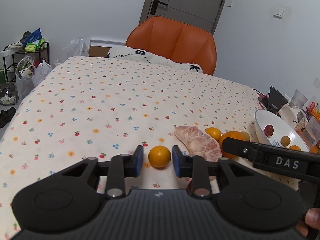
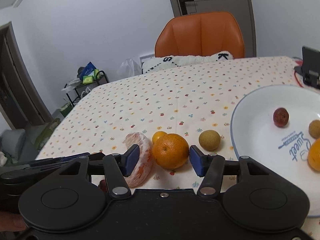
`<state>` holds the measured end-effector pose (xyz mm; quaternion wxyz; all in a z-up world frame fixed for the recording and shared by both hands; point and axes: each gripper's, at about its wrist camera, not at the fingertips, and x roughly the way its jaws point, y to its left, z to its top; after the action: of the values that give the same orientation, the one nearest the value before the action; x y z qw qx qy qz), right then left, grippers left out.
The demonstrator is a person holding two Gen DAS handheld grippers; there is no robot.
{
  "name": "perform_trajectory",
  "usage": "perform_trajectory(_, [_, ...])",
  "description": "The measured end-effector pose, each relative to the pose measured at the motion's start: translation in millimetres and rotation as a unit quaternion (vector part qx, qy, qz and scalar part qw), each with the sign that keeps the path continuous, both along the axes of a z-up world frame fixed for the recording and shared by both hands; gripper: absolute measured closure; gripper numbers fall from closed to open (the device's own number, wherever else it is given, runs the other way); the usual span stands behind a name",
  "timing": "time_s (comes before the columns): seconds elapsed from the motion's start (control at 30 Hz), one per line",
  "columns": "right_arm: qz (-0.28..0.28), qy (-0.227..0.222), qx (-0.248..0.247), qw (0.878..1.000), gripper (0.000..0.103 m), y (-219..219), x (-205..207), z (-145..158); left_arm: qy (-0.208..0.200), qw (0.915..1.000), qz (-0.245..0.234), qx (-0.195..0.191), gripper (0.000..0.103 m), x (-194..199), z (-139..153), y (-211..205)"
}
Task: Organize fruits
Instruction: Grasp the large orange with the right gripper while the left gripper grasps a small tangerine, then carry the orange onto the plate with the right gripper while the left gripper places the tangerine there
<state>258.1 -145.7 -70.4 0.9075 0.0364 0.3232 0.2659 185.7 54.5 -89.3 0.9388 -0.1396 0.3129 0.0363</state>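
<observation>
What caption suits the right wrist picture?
Open right tool straddles a large orange beside a white bowl.

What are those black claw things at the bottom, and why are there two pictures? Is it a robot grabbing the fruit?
No robot: a person holds two pinching tools, each carrying a camera, hence two pictures. The left gripper is open around a small orange, not squeezing it yet. The right gripper is open around a big orange. Nothing is held. On the flowery tablecloth also lie a peeled pomelo piece, another small orange fruit and a green-brown fruit. The white bowl already holds a few fruits.
</observation>
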Motion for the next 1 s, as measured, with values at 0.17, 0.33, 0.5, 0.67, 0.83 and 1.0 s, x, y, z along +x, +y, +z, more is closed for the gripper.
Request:
perform_trajectory(0.17, [-0.001,0.012,0.004,1.000,0.055,1.3,6.0,-5.3,-0.003,1.0000,-0.001,-0.002,0.080,-0.7,-0.6,0.3])
perform_trajectory(0.33, [-0.007,0.009,0.009,1.000,0.064,-3.1,4.0,-1.7,-0.012,0.9999,0.003,0.001,0.080,-6.9,7.1,1.4])
perform_trajectory(0.5, [-0.001,0.002,0.016,1.000,0.064,-9.5,-7.5,4.1,-0.022,0.9998,0.001,0.001,0.080,-13.6,13.8,-2.2])
perform_trajectory(0.67, [-0.006,-0.008,0.025,1.000,0.064,-18.4,-14.1,13.6,-0.029,0.9996,-0.003,0.000,0.080,-18.9,19.5,-7.7])
perform_trajectory(0.83, [-0.016,-0.020,0.034,0.999,0.064,-31.5,-20.2,24.1,-0.038,0.9993,-0.009,0.000,0.080,-22.6,26.4,-16.3])
perform_trajectory(1.0, [-0.027,-0.026,0.040,0.998,0.064,-45.1,-25.5,28.8,-0.044,0.9989,-0.014,0.002,0.080,-25.7,32.1,-25.4])
